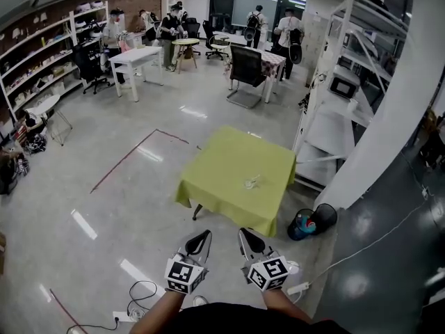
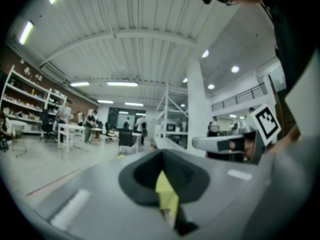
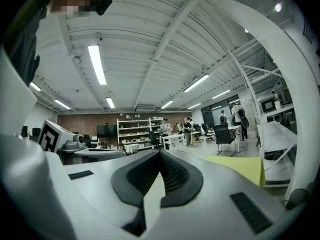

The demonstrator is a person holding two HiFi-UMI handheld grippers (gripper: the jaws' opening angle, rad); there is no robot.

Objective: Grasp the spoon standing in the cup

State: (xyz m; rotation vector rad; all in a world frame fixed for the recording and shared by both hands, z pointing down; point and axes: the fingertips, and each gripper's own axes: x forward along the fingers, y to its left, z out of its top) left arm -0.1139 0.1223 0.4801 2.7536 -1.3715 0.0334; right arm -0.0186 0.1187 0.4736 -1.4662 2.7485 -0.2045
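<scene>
Left gripper (image 1: 200, 235): low in the head view, close to the person's body, over bare floor (image 1: 104, 186). In its own view the jaws are clenched tip to tip with nothing between them; only a sliver of yellow-green cloth shows through the gap behind the tips.

Right gripper (image 1: 247, 234): just beside the left one, same height, jaws likewise pressed together and empty in its own view.

Table (image 1: 222, 165): ahead of both grippers and well apart from them, covered in yellow-green cloth. A small clear object right of its middle is taken to be the cup (image 1: 252, 181); the spoon is too small to make out.

Progress: nothing done yet — no approach, no reach. Left to do: close on the table, open one claw, take the spoon's handle.
</scene>
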